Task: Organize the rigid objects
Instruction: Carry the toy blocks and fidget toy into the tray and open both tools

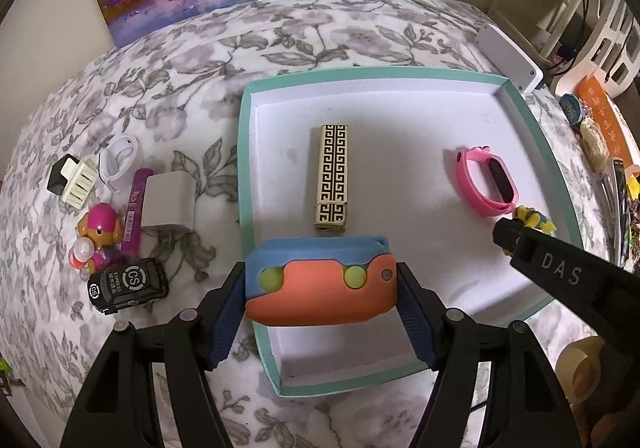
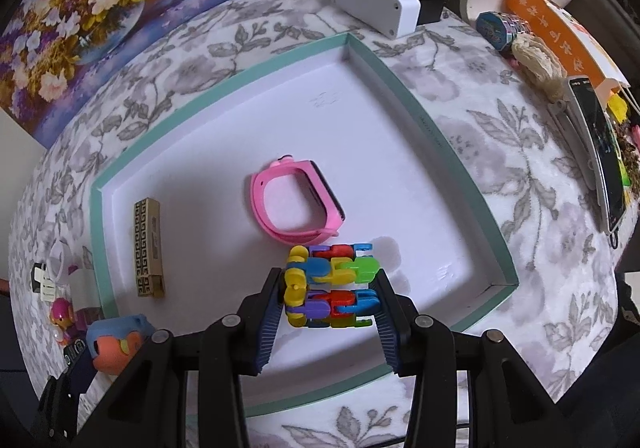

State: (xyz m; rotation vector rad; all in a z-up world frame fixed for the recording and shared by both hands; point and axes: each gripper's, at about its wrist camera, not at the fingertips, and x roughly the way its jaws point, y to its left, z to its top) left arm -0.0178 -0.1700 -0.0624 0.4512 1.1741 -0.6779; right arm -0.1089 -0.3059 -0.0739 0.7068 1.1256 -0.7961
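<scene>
So your left tool (image 1: 320,288) is clamped on the blue-and-orange toy (image 1: 320,280), over the near-left edge of the teal tray (image 1: 532,119). Your right tool (image 2: 328,288) grips the multicoloured block toy (image 2: 332,284) inside the tray — just beside the pink watch (image 2: 296,203), with the patterned box (image 2: 149,248) further left.

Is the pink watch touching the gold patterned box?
Apart. The left wrist view shows bare white tray floor between the pink watch and the gold patterned box.
</scene>
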